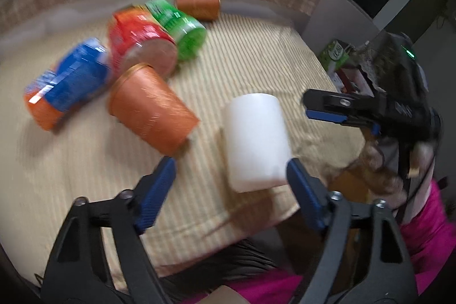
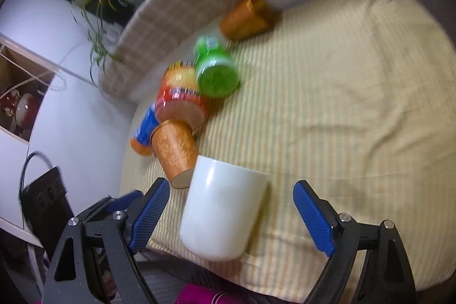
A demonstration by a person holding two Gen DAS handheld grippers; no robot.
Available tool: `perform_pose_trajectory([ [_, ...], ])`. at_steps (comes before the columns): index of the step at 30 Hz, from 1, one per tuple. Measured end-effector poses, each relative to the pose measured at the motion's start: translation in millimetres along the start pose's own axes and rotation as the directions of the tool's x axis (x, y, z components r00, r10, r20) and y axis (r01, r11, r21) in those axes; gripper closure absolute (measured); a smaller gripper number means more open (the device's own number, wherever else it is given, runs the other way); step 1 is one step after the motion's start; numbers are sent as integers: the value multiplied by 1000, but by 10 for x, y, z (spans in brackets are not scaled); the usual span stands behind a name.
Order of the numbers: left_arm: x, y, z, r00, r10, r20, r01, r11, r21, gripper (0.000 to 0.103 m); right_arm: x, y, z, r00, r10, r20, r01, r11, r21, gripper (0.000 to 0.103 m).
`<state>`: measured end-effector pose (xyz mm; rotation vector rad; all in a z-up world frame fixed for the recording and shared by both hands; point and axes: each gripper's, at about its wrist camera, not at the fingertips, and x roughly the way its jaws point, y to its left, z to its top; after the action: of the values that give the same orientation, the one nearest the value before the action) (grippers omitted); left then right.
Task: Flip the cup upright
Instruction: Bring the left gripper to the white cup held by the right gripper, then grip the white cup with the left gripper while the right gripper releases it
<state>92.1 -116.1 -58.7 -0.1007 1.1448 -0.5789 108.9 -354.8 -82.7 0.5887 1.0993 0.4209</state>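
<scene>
Only your left wrist view shows the right gripper (image 1: pixel 310 106) beside the white cup (image 1: pixel 256 138), which lies on the striped cloth (image 2: pixel 342 93) near its front edge between the spread jaws of your left gripper (image 1: pixel 230 184), its opening hard to make out through blur.

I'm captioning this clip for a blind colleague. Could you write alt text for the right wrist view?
A white cup sits on a yellow striped cloth between the open blue-padded fingers of the right gripper, untouched. Beyond it lie tipped-over orange, red, blue and green containers, with the nearest orange cup beside the white one.
</scene>
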Motion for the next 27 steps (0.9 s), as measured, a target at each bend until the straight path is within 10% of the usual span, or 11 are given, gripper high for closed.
perform_pose_trajectory([
  [8,382,-261,273,995,17,-101,-16,1000,12,40,-541,-349,-195,989,-49,142,41,997,64,13],
  [27,778,-306,511,972,48,-228,-62,997,-54,29,-975,-611,-430,967,-89,239,70,994,85,12],
])
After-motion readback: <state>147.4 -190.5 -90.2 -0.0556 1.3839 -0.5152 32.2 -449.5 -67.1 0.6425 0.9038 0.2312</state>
